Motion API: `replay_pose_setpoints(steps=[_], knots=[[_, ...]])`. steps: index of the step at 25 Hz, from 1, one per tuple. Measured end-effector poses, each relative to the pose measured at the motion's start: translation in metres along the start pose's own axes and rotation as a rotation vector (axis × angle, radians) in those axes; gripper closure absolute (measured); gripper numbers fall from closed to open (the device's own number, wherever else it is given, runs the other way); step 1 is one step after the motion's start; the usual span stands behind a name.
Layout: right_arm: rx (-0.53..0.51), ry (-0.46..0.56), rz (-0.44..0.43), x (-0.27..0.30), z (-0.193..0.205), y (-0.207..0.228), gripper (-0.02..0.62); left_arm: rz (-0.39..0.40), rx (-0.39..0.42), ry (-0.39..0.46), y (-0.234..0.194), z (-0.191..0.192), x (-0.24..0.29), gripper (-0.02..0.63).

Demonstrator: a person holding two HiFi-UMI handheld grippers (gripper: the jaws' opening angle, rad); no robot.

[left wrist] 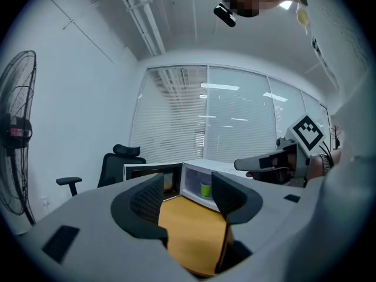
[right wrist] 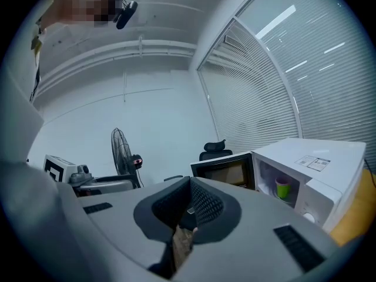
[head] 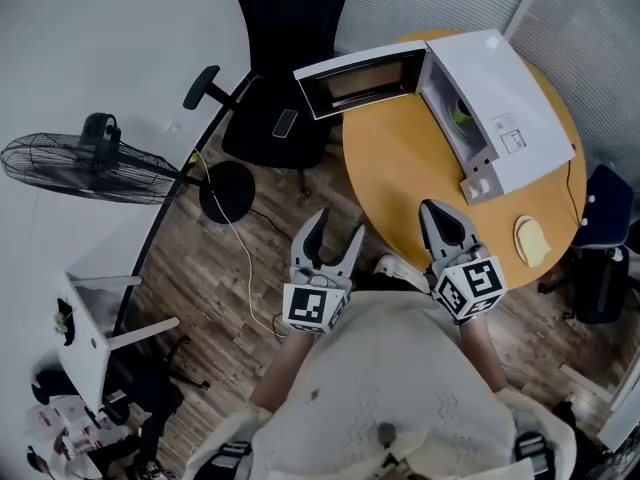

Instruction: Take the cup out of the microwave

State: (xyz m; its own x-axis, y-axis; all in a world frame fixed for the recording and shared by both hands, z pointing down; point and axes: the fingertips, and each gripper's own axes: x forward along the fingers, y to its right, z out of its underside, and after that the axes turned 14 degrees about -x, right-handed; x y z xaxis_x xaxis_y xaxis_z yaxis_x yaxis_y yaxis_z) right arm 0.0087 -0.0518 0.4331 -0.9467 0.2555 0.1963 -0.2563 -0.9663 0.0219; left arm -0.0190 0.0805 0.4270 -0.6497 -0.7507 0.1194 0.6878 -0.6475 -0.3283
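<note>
Cup [head: 462, 116]: where does it sit?

Green and upright, inside the white microwave [head: 505, 108], whose door [head: 365, 80] hangs open toward the left. The microwave stands on the far side of the round orange tabletop [head: 400, 173].

And across the frame, starting from the left?

A standing fan [head: 85, 163] comes first. Next is a black office chair [head: 285, 58] on the wood floor [head: 215, 268], just beside the tabletop.

The left claw [head: 338, 224]?

A person [head: 390, 388] in a pale top holds it just off the tabletop's left edge, over the floor. Its jaws are spread, with nothing between them. The left gripper view looks along them to the tabletop, the open microwave and the cup [left wrist: 205, 189] well beyond.

The right claw [head: 433, 208]?

It is over the near part of the tabletop, jaws pressed together on nothing. The right gripper view catches the cup [right wrist: 282, 188] off to the right inside the microwave, well apart from the tips.

Anything further right?

A pale yellow pad [head: 532, 240] lies on the tabletop near its right edge, in front of the microwave.
</note>
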Motion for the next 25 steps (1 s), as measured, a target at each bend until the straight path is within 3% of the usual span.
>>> replay_pose_setpoints(steps=[12, 25], knots=[[0.04, -0.021, 0.19, -0.024, 0.008, 0.053, 0.588, 0.167, 0.008, -0.065, 0.027, 0.002, 0.064, 0.348], [0.122, -0.049, 0.516, -0.008, 0.0, 0.117, 0.588, 0.477, 0.042, -0.196, 0.031, -0.001, 0.179, 0.348]])
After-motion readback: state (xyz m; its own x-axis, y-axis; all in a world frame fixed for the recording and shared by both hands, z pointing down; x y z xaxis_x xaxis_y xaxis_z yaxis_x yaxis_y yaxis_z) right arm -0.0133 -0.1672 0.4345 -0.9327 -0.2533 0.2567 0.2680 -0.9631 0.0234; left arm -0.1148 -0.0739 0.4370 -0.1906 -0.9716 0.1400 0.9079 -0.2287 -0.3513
